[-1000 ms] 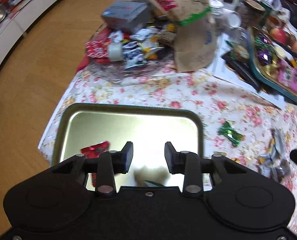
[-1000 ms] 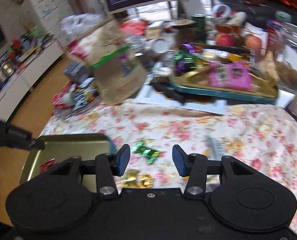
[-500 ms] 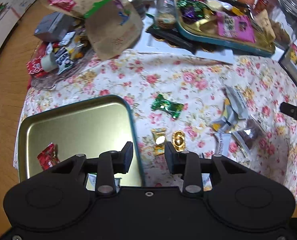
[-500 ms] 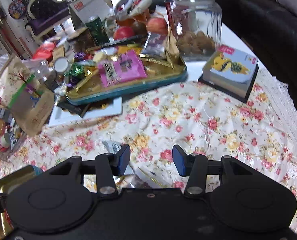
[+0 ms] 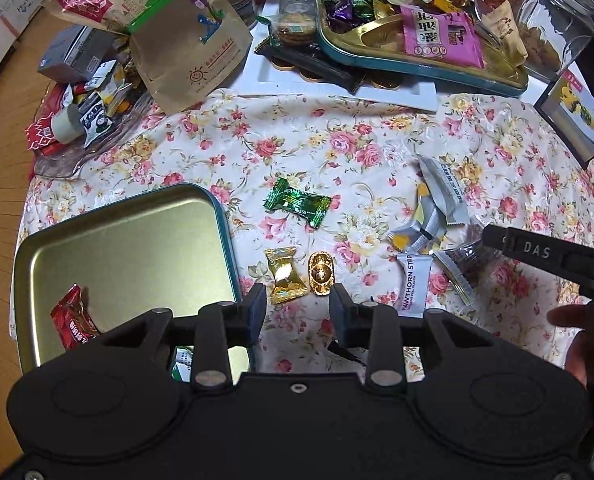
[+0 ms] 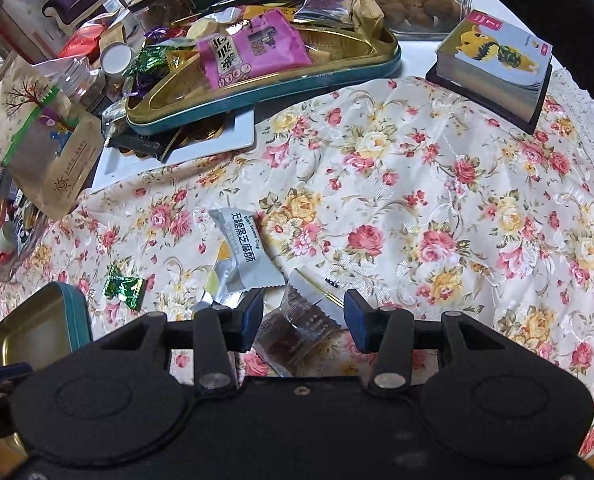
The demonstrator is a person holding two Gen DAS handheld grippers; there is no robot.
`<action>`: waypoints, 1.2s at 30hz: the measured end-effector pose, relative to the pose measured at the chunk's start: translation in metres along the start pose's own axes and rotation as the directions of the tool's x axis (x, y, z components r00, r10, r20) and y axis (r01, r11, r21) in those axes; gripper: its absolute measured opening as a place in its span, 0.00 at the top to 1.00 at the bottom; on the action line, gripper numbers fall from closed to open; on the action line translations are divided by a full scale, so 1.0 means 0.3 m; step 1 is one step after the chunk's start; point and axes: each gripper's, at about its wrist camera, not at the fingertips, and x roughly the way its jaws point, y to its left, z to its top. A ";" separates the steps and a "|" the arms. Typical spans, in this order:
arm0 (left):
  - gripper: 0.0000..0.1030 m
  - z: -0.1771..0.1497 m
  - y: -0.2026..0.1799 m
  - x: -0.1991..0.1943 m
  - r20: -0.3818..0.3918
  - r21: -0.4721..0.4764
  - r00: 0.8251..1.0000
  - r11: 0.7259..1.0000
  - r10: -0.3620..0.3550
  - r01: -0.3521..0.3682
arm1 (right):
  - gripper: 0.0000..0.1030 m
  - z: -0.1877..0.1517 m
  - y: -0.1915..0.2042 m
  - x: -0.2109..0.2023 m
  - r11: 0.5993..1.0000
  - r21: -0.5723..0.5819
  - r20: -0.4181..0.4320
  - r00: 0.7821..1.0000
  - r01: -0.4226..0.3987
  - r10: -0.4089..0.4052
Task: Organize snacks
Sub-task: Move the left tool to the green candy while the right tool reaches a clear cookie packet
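Floral tablecloth with loose snacks. My left gripper [image 5: 297, 312] is open, hovering just short of a gold-wrapped candy [image 5: 285, 276] and a gold ingot chocolate [image 5: 321, 267]. A green candy [image 5: 297, 200] lies beyond them. The gold tray with a teal rim [image 5: 229, 240] at left holds a red candy [image 5: 73, 324]. My right gripper [image 6: 303, 320] straddles a clear packet of dark snack [image 6: 297, 326]. Its jaws are closing and the pads stand clear of the wrapper. A silver sesame-chip packet [image 6: 249, 248] lies just ahead, and a white hawthorn strip [image 5: 413, 284] beside the packet.
A large teal tray [image 5: 417, 70] heaped with snacks stands at the back. A brown paper bag [image 5: 185, 40] and a glass dish [image 5: 65, 156] of packets fill the back left. A glass jar [image 5: 553, 28] and a card box [image 6: 493, 64] are at right. Wooden floor lies past the left edge.
The left gripper slid right from over the gold tray to the two gold candies. The right gripper swung round and sank over the clear packet, which now lies between its jaws.
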 end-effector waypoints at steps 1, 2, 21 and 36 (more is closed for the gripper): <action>0.58 0.001 0.003 0.000 0.000 -0.005 1.000 1.000 -0.001 0.001 | 0.54 0.002 0.003 0.009 1.000 0.004 -0.011 1.000 -0.001 0.001; 0.58 0.002 0.007 0.000 -0.001 -0.009 1.000 1.000 -0.001 0.001 | 0.54 0.004 0.004 0.016 1.000 0.012 -0.023 1.000 -0.002 0.002; 0.58 0.001 0.069 0.009 -0.016 -0.068 1.000 0.998 -0.019 0.018 | 0.54 0.033 0.019 0.135 0.979 0.180 -0.089 0.993 0.091 -0.076; 0.58 0.007 0.075 0.046 -0.036 -0.075 0.999 0.997 -0.039 0.036 | 0.53 -0.055 -0.060 0.122 0.982 0.062 -0.147 0.975 0.179 -0.168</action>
